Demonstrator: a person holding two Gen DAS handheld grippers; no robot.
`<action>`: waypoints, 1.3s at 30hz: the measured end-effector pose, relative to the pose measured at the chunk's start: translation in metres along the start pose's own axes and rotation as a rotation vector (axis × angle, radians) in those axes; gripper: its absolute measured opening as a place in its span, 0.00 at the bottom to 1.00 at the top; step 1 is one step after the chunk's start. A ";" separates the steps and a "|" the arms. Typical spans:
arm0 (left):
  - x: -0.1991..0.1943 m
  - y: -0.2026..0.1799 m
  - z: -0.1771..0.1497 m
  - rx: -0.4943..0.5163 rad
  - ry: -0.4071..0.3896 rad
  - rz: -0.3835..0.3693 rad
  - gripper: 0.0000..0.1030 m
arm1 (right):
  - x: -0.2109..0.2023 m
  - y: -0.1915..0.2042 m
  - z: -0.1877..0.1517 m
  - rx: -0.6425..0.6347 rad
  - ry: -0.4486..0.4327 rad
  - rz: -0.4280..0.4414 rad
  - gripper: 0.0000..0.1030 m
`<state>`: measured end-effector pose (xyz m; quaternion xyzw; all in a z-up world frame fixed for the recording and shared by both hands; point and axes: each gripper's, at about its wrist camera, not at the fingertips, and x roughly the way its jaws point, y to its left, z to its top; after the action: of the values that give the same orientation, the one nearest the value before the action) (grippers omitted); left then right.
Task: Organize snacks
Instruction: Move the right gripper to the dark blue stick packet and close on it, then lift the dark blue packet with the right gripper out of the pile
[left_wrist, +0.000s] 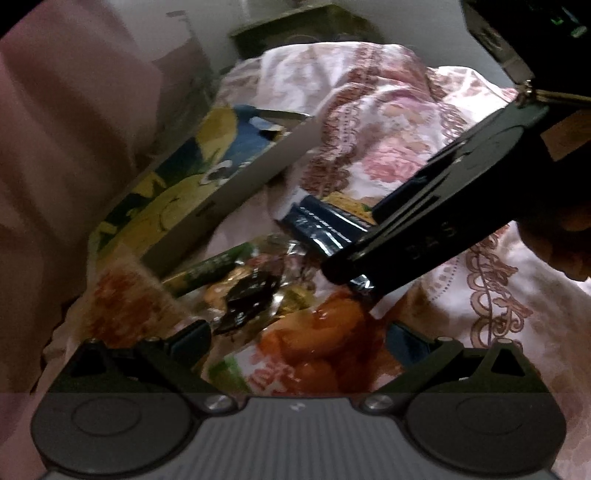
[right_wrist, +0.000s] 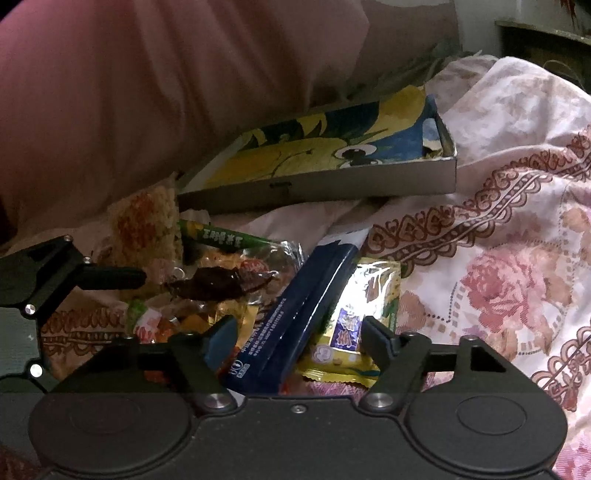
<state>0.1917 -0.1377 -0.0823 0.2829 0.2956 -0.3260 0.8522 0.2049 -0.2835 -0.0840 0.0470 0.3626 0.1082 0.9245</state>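
Note:
A pile of snack packets lies on a floral bedspread. My left gripper (left_wrist: 299, 339) is open over an orange-red packet (left_wrist: 317, 339). My right gripper (right_wrist: 299, 336) is open, its fingers either side of a dark blue packet (right_wrist: 295, 317) and a yellow packet (right_wrist: 354, 332). In the left wrist view the right gripper (left_wrist: 351, 273) reaches in from the right, its tips at the blue packet (left_wrist: 325, 225). A green stick packet (right_wrist: 229, 238), a clear packet with a dark snack (right_wrist: 221, 284) and a noodle-like packet (right_wrist: 144, 221) lie at the left. The left gripper's fingers (right_wrist: 114, 277) show at the left edge.
A shallow box (right_wrist: 332, 188) with a yellow and blue cartoon lining lies open behind the pile; it also shows in the left wrist view (left_wrist: 221, 195). A pink pillow (right_wrist: 147, 92) rises behind it. The floral bedspread (right_wrist: 498, 258) spreads to the right.

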 end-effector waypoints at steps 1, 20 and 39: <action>0.002 -0.001 0.001 0.012 0.000 -0.007 1.00 | 0.001 0.000 0.000 -0.001 -0.001 -0.001 0.72; 0.011 -0.005 0.000 0.106 0.049 -0.072 0.93 | 0.011 0.009 0.001 -0.075 -0.026 -0.041 0.61; 0.005 -0.002 0.009 0.143 0.049 -0.118 0.77 | 0.003 -0.002 0.002 -0.026 0.007 -0.033 0.37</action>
<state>0.1957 -0.1467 -0.0805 0.3331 0.3085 -0.3891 0.8015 0.2086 -0.2851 -0.0844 0.0285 0.3649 0.0980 0.9254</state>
